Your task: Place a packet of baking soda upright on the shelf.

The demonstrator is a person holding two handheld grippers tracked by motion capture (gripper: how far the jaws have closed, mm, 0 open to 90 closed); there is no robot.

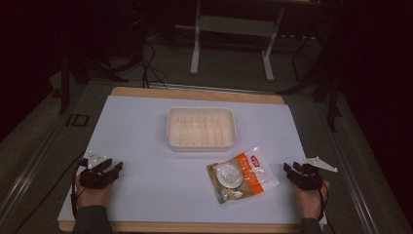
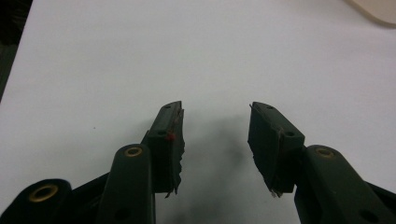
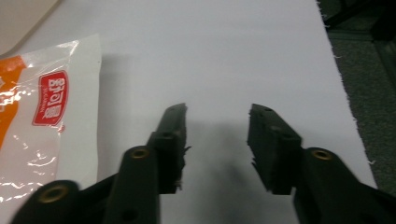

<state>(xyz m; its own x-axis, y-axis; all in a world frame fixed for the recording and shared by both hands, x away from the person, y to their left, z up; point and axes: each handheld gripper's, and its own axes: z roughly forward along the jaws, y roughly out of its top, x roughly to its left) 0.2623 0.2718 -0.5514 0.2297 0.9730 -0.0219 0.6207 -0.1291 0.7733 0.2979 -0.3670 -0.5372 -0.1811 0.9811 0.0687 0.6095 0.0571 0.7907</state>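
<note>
Right now both hands rest at the near edge of the white table (image 1: 146, 126), one at each side, and neither touches anything but its own tool.

Held by the person's right hand, the right gripper (image 1: 293, 171) sits low over the tabletop with its jaws standing apart and nothing between them; the right gripper view shows only bare white surface and their shadow in the gap. Just beside that gripper, on its left and a little ahead of its tips, lies the snack packet (image 1: 242, 176), a clear plastic bag with an orange band, a small red label and a pale round piece inside. It lies flat on the table, untouched, and its near corner comes close to the left jaw in the right gripper view without meeting it.

Well apart from the packet, on its far side, the left gripper (image 1: 111, 168) is held the same way: low, pointing forward and slightly inward, jaws spread with bare table between them. In the left gripper view the pads look worn and ragged at their edges.

Ahead of both grippers, roughly between them and nearer the far edge, stands the cream plastic tray (image 1: 171, 127), a shallow rectangular tub with ribbed compartments. It sits just beyond the packet, with a narrow strip of table between the two.
</note>
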